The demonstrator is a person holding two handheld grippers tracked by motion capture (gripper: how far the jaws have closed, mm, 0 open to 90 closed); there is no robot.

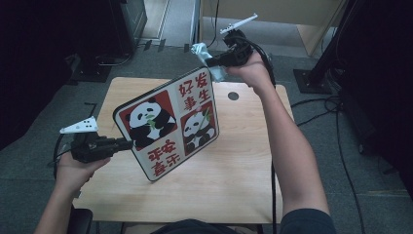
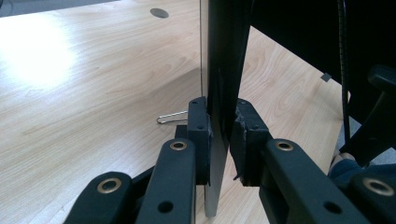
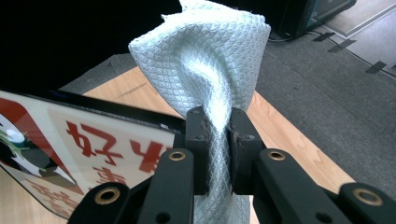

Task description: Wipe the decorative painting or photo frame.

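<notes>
Panda board (image 1: 168,124) stands tilted at the frame's centre above the wooden worktop (image 1: 234,170), its lower-left edge clamped in the left tongs (image 1: 127,143). At upper centre, the right tongs (image 1: 214,62) pinch a pale cloth (image 1: 209,61) against the board's top corner.

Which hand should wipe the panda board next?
Right. Its tongs pinch the pale waffle-weave cloth at the panda-printed board top corner; the left tongs clamp the board's edge, steadying it.

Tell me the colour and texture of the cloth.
Pale mint cloth with a diamond-grid weave, clearest in the right gripper view.
</notes>
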